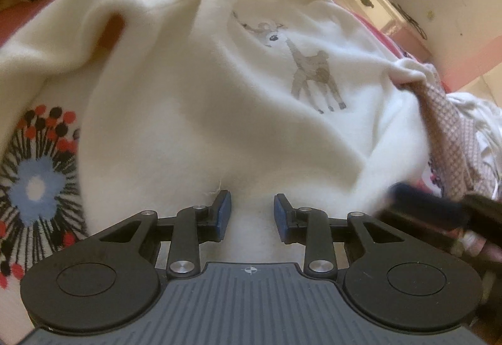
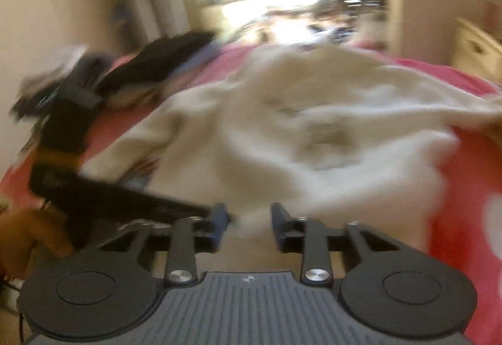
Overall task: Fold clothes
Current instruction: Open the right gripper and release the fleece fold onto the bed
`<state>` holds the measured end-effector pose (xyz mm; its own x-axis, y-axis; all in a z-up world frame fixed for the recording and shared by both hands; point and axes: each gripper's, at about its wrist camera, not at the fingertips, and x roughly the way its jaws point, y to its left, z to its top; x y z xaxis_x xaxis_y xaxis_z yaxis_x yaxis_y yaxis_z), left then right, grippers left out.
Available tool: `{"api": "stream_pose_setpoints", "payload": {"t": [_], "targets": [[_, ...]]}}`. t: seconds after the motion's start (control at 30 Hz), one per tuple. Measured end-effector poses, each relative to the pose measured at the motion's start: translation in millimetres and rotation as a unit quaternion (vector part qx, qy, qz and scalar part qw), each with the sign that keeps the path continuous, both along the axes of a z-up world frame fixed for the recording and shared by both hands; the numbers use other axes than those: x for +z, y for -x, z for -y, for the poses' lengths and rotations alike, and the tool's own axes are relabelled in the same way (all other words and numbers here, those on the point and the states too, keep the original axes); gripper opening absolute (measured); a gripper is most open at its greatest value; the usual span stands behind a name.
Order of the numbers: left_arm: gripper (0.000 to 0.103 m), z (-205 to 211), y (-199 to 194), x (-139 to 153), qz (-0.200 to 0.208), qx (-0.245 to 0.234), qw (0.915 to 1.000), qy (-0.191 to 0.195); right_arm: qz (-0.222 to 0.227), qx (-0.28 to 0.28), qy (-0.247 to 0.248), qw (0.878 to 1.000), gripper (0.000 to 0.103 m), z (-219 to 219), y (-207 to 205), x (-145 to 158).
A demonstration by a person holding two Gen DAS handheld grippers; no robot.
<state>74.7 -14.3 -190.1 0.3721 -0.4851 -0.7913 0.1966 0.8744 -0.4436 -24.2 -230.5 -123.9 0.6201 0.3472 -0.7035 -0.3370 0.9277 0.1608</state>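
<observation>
Cream sweater [image 1: 194,100] on pink bed [image 2: 464,188], deer print [image 1: 313,75] sharp only left, both claws [image 1: 252,213] [image 2: 249,221] apart.

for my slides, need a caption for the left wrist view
Left tongs open over a cream deer-print sweatshirt rumpled on a pink bed.

A cream fleece garment [image 1: 194,113] with a grey deer print lies rumpled, spread over the pink bed.

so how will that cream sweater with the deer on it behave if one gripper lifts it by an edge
The cream sweater will likely drape and sag, since it already lies in soft rumpled folds. Its fuzzy surface should grip well. It looks thick, so probably bulky rather than slippery.
</observation>
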Motion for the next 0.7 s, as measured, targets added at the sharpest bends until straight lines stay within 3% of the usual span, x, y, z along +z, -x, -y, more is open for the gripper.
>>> {"api": "stream_pose_setpoints", "payload": {"t": [0.07,0.17,0.27,0.4,0.53,0.63,0.7], "targets": [[0.025,-5.4,-1.1,-1.8,-0.007,0.011,0.9998,0.012,0.007,-0.003,-0.023,1.0,0.049,11.2,9.7,6.0],[0.025,-8.6,-0.5,-3.5,-0.007,0.012,0.9997,0.021,0.005,-0.03,-0.071,0.997,0.052,48.5,27.2,15.6],[0.025,-9.3,0.1,-3.1,-0.005,0.011,0.9997,0.023,-0.009,-0.08,-0.047,0.996,0.052,92.5,46.2,14.9],[0.025,-9.7,-0.3,-4.0,-0.004,0.013,0.9995,0.027,-0.036,-0.073,0.09,0.993,0.052,108.8,47.1,-12.7],[0.025,-9.4,1.8,-4.0,0.0,0.015,0.9995,0.026,-0.041,-0.034,0.151,0.987,0.053,90.1,35.1,-38.8],[0.027,-8.6,4.3,-3.5,0.007,0.015,0.9995,0.025,-0.032,0.012,0.219,0.975,0.059,66.1,30.4,-62.4],[0.027,-7.4,5.9,-3.5,0.012,0.015,0.9995,0.023,-0.011,0.03,0.252,0.967,0.057,52.6,25.7,-74.2]]}}
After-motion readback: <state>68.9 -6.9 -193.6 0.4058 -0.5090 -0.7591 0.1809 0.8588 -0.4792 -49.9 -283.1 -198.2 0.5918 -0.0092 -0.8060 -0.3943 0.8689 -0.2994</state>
